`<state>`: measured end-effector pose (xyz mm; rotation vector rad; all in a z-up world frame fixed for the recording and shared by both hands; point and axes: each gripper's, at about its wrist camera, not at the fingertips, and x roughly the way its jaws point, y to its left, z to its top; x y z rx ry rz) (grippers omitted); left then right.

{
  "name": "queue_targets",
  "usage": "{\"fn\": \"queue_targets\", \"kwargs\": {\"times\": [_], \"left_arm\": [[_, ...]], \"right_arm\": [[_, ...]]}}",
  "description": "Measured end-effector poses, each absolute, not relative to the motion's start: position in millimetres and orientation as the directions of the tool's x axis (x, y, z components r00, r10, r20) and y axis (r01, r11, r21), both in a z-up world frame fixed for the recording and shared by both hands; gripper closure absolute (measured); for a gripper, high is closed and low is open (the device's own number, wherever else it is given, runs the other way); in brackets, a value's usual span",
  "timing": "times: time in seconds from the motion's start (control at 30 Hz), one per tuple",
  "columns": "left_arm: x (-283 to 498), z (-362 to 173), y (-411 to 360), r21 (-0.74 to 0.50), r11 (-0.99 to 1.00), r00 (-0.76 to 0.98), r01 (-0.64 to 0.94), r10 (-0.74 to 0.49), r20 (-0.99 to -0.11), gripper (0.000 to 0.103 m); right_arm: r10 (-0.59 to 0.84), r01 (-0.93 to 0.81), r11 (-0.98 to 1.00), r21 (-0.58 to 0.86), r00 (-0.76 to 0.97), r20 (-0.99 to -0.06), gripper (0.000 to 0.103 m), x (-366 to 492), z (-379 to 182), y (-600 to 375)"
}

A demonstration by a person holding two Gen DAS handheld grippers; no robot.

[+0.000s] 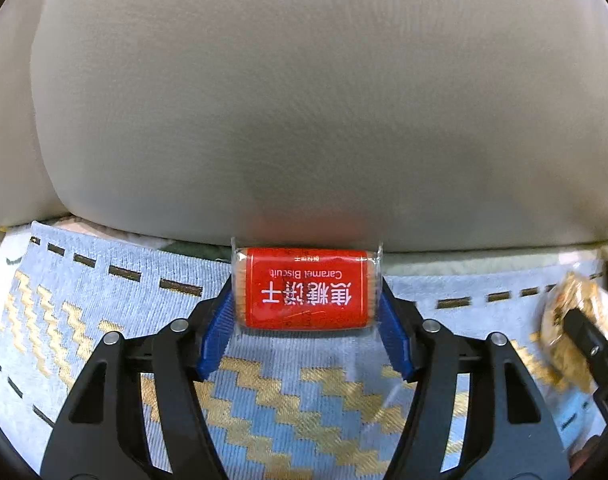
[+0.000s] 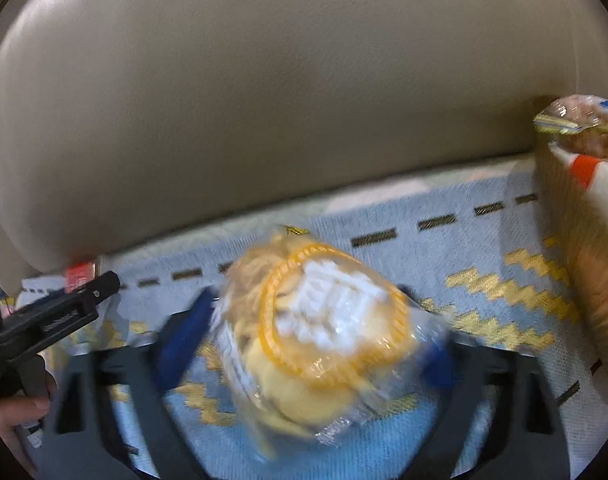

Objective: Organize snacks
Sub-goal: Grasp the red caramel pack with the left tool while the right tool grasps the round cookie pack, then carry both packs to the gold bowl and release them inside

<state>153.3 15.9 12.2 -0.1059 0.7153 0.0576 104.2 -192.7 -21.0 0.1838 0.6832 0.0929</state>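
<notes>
Red caramel-biscuit packet in clear wrap (image 1: pixel 306 289) clamped end-to-end by left gripper (image 1: pixel 304 328), far on blue-yellow woven mat (image 1: pixel 304 408) against beige cushion (image 1: pixel 304 100). Clear-wrapped yellow round pastry (image 2: pixel 324 332) clamped by right gripper (image 2: pixel 312 340), near centre. Squeeze best kept light; crushing risked.

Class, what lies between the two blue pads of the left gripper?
In the left wrist view, a red clear-wrapped caramel biscuit packet sits between the left gripper's blue pads, on the blue-and-yellow woven cloth.
</notes>
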Motion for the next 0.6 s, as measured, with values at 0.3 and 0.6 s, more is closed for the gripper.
{"fn": "queue_targets", "kwargs": {"times": [0.3, 0.6], "left_arm": [[104.9, 65.4, -28.4, 0.036, 0.999, 0.833, 0.041, -0.015, -0.553, 0.039], [88.4, 180.0, -144.1, -0.044, 0.959, 0.857, 0.279, -0.269, -0.440, 0.039]], "right_arm": [[0.226, -0.070, 0.955, 0.289, 0.805, -0.548, 0.048, 62.7, 4.8, -202.5], [0.252, -0.055, 0.865, 0.499, 0.908, -0.336, 0.048, 19.8, 111.3, -294.2]]}}
